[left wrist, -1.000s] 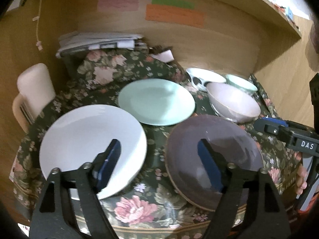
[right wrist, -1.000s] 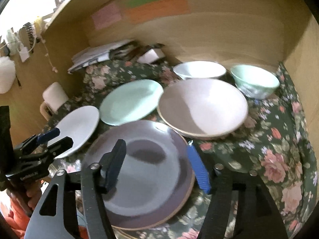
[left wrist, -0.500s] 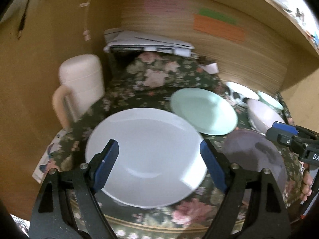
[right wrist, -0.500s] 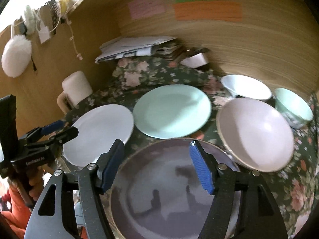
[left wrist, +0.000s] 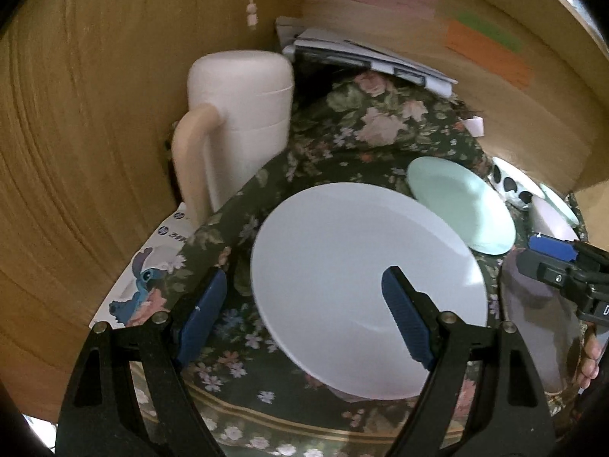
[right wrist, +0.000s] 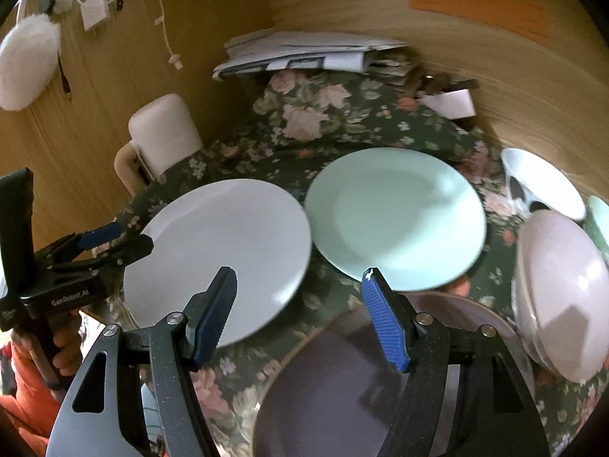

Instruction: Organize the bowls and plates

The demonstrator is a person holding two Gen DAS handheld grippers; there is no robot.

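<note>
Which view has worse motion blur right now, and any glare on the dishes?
Left wrist: cream jug edges smear, white plate stays fairly crisp, no hard glare. Right wrist: smear toward the right edge, bright highlights on the pale bowl; gripper shadows on the dark plate.

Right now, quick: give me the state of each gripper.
Left gripper: open, holding nothing, at the white plate.
Right gripper: open, holding nothing, above the dark plate.

surface: table under a dark floral cloth (right wrist: 365, 122)
centre: mint plate (right wrist: 396, 217)
9 o'clock: white plate (right wrist: 220, 255), its edge touching the mint one
6 o'clock: grey-purple plate (right wrist: 342, 388)
3 o'clock: pale pink bowl (right wrist: 563, 297), white bowl (right wrist: 544, 182)
12 o'clock: paper stack (right wrist: 304, 53)
10 o'clock: cream jug (right wrist: 160, 133)
</note>
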